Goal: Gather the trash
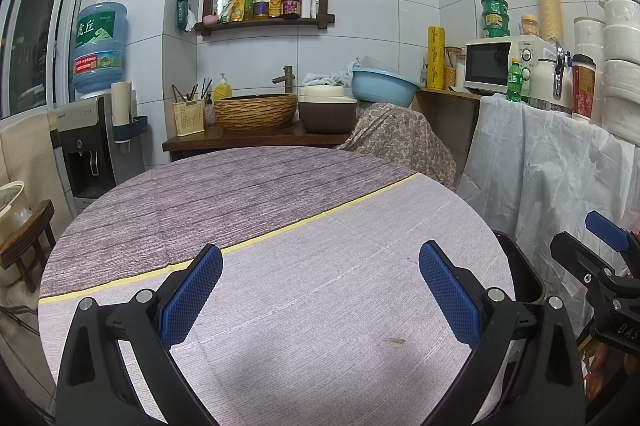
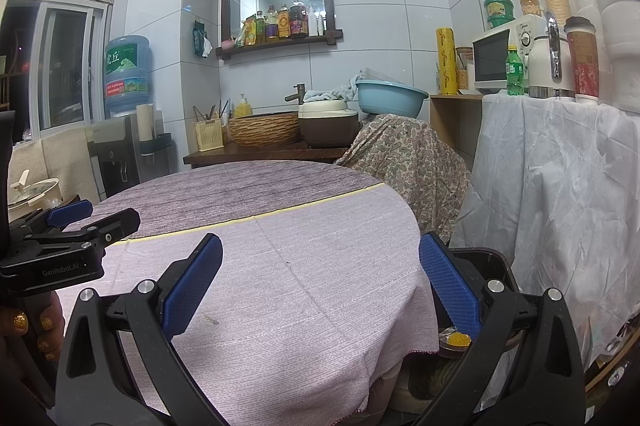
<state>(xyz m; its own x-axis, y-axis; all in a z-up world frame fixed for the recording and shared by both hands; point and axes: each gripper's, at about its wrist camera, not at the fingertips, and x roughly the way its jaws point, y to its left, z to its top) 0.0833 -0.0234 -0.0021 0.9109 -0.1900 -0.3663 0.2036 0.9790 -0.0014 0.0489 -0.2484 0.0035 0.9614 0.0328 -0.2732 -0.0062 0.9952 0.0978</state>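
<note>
Trash was hardly to be seen: the only candidate on the round table [image 1: 280,194] was a small brownish scrap [image 1: 395,341], lying on the pale cloth low and to the right between the fingers of the left gripper [image 1: 320,296]. What it was made of could not be told; it could as well have been a stain.

The table was covered by a woven cloth, dark and wood-grained on the far half, pale lilac and finely speckled on the near half, the two divided by a thin yellow band. Beside the table's right edge a dark bin [image 2: 486,260] was seen, its rim black and rounded, with something orange and round showing inside it in the right wrist view.

The left gripper was held wide open over the near half of the cloth, with nothing between its blue, cross-hatched pads. The right gripper [image 2: 320,296] was likewise spread wide and empty, one finger over the table's edge and the other over the bin.

The scrap was thin and elongated, its long axis running roughly left to right across the left gripper's view. It was judged to lie nearer the left gripper, so a short forward and downward reach would be called for.
</note>
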